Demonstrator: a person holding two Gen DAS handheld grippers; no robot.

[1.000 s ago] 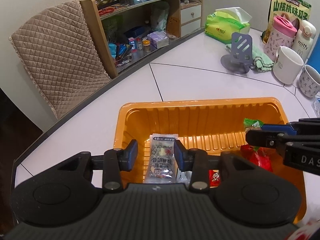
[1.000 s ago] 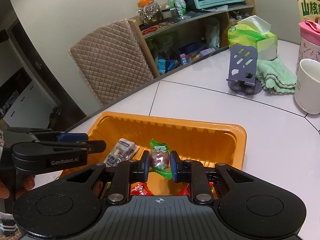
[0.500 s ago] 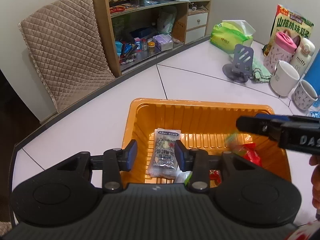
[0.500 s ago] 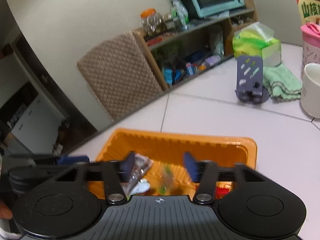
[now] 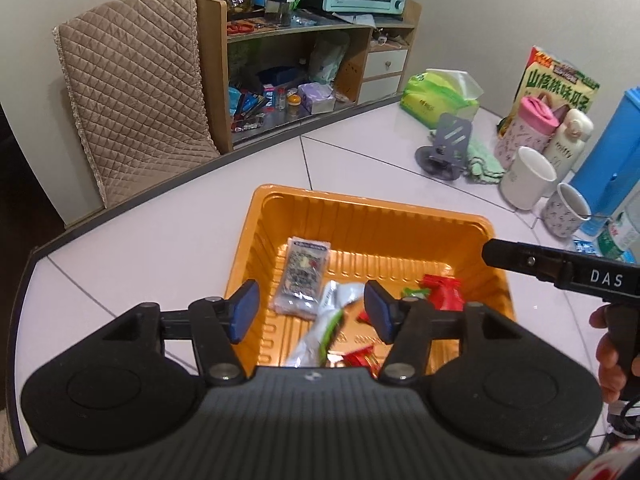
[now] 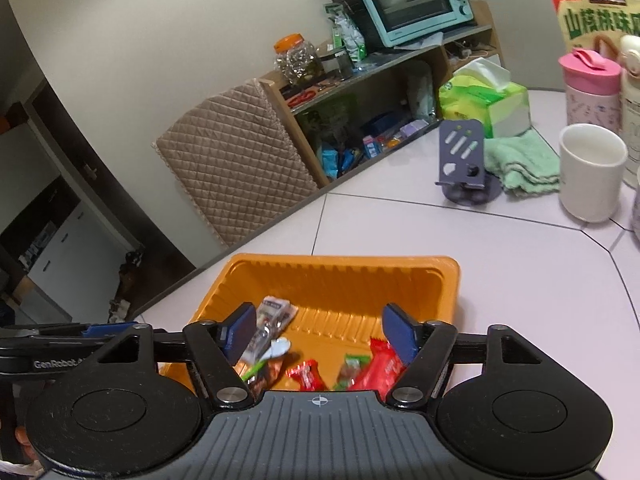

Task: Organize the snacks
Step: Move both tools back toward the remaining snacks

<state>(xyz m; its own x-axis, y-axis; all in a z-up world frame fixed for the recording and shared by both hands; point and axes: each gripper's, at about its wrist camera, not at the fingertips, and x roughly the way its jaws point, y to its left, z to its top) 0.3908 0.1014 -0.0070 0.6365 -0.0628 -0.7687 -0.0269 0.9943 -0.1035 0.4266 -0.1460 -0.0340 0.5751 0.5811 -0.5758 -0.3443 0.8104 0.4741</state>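
Both claws hang above the orange tray (image 5: 372, 216) on the white worktop (image 5: 168, 240). The left claw (image 5: 311, 312) is opening; nothing is pinched between its pads, and a white-green packet (image 5: 320, 334) shows blurred below the gap. The right claw (image 6: 320, 334) is also opening and grips nothing.

The snacks lie loose in the tray: a flat grey packet (image 5: 304, 276) near the left wall, red packets (image 6: 378, 368) and a small green one (image 6: 354, 364) toward the right.

Handling, as judged: the packets are light, soft film pouches, slick and prone to crinkle or slide. Grip across the narrow width or on a sealed end, with light pressure so that the contents are not crushed. Whether further snacks remain outside the tray cannot be told.
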